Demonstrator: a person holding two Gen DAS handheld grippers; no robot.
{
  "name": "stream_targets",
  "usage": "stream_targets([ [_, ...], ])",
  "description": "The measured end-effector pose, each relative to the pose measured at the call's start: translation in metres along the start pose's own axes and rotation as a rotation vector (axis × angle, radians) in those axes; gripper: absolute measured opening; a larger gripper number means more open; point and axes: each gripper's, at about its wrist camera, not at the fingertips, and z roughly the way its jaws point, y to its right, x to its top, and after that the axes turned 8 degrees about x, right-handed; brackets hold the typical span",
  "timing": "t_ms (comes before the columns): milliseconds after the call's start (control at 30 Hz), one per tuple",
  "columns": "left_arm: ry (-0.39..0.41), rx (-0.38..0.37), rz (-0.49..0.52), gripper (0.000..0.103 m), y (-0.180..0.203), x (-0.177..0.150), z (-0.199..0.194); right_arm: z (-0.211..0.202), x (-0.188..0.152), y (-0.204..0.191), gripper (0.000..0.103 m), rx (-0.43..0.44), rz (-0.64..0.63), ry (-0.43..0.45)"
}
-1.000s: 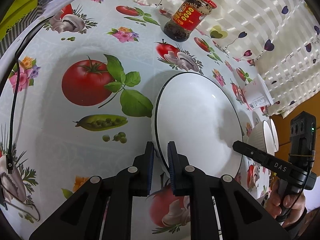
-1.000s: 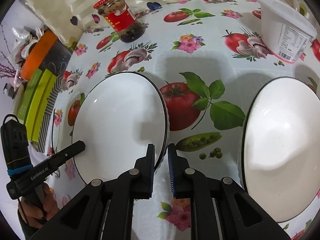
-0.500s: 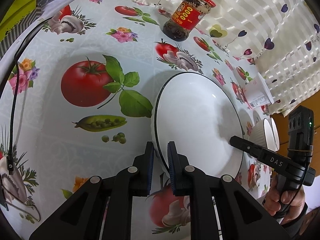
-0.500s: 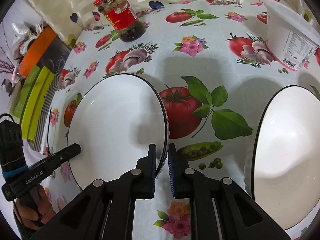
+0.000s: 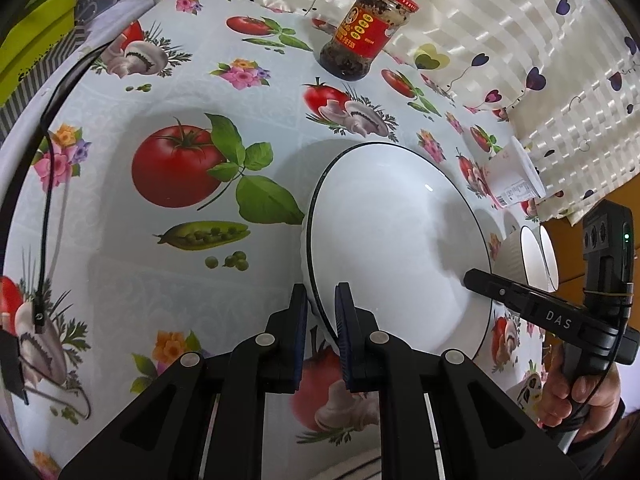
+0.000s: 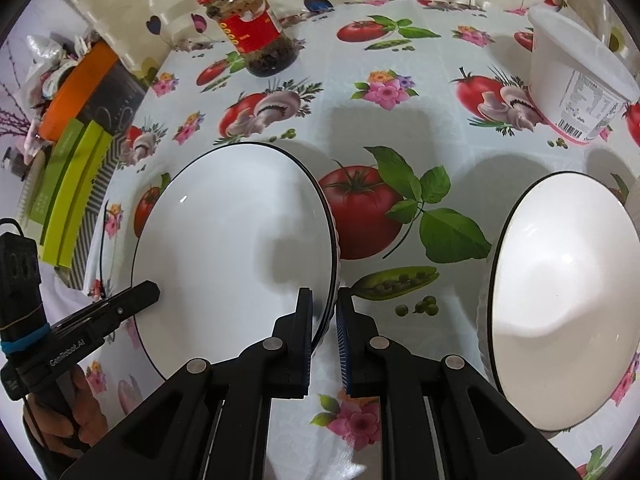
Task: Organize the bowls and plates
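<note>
A white plate with a black rim is held between both grippers; it also shows in the right wrist view. My left gripper is shut on its near rim. My right gripper is shut on the opposite rim; it shows at the plate's far side in the left wrist view. A second white plate with a black rim lies on the table to the right. Two ribbed white bowls stand on edge beyond the held plate.
A red-labelled jar stands at the back by the curtain. A white tub sits at the back right. Green and orange boxes lie off the table's left edge. A black cable runs along the left.
The held plate has shifted slightly toward the left of the table, away from the second plate. Both grippers stay shut on its rim.
</note>
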Motion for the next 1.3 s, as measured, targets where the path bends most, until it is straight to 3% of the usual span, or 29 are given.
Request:
stream_targets([
  [567, 0.043, 0.024, -0.023, 0.014, 0.003, -0.027, -0.054, -0.040, -0.023, -0.032, 0.011, 0.031, -0.059, 0.004],
  [1300, 0.034, 0.112, -0.083, 0.014, -0.013, -0.144, -0.112, -0.066, -0.129, -0.078, 0.012, 0.064, -0.177, -0.050],
])
